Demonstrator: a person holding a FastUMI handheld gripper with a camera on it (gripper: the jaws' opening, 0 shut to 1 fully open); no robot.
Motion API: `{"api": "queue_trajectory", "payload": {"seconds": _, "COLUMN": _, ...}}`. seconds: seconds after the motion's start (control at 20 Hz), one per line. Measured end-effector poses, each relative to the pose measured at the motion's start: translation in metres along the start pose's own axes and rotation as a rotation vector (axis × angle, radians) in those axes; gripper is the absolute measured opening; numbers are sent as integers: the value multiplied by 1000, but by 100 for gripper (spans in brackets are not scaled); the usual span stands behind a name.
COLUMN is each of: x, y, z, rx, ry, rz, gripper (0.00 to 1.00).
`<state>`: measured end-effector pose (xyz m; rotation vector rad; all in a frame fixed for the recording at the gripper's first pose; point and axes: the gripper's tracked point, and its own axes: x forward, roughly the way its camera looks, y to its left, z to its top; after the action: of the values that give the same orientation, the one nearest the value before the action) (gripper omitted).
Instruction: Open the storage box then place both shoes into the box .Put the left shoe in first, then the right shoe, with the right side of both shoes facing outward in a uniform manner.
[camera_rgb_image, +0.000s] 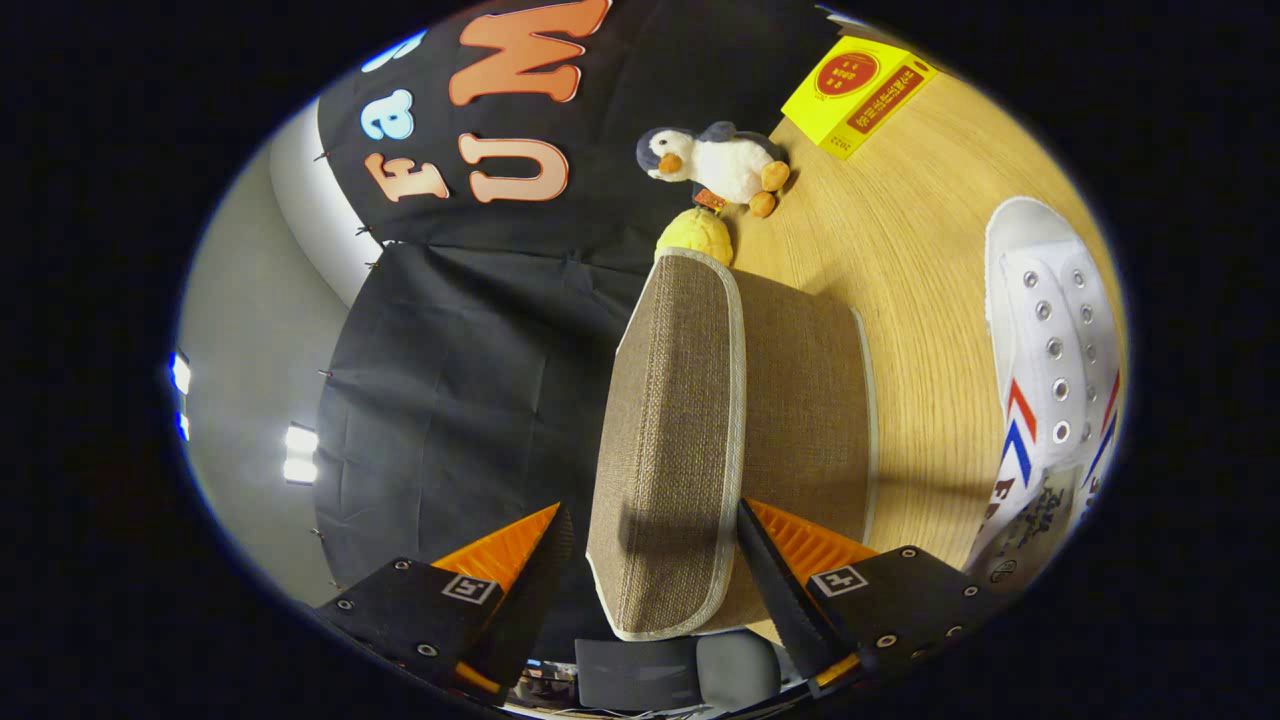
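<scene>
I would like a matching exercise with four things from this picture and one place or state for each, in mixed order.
Things:
1. storage box
2. white shoe
3. penguin toy
4. yellow carton

Places or states:
A. past the penguin, farthest from the tongs
B. beside the box, on the wooden table
C. its flap lies between the fingers of the tongs
D. beyond the box, next to a yellow plush

Pairs: 1-C, 2-B, 3-D, 4-A

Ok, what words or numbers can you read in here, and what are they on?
Yellow box: red and white print, too small to read.
White shoe: dark print at its near end, too blurred to read.
Penguin toy: orange tag, too small.
Gripper, fingers either side of the storage box lid: square markers, no words.
</scene>
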<state>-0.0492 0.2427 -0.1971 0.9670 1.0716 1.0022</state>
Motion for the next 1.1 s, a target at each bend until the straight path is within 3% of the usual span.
{"api": "queue_trajectory", "payload": {"seconds": 0.2, "x": -2, "y": 8, "z": 2, "rx": 143, "ry": -14, "rz": 111, "gripper": 98}}
{"api": "queue_trajectory", "payload": {"seconds": 0.5, "x": -18, "y": 21, "z": 3, "rx": 168, "ry": -70, "rz": 189, "gripper": 93}}
{"api": "queue_trajectory", "payload": {"seconds": 0.75, "x": -29, "y": 44, "z": 16, "rx": 179, "ry": -153, "rz": 279, "gripper": 70}}
{"api": "queue_trajectory", "payload": {"seconds": 0.9, "x": -14, "y": 31, "z": 5, "rx": 139, "ry": -135, "rz": 184, "gripper": 53}}
{"api": "queue_trajectory", "payload": {"seconds": 1.0, "x": -4, "y": 25, "z": -9, "rx": 100, "ry": -91, "rz": 109, "gripper": 47}}
{"api": "queue_trajectory", "payload": {"seconds": 1.1, "x": 0, "y": 20, "z": -16, "rx": 31, "ry": -90, "rz": 26, "gripper": 33}}
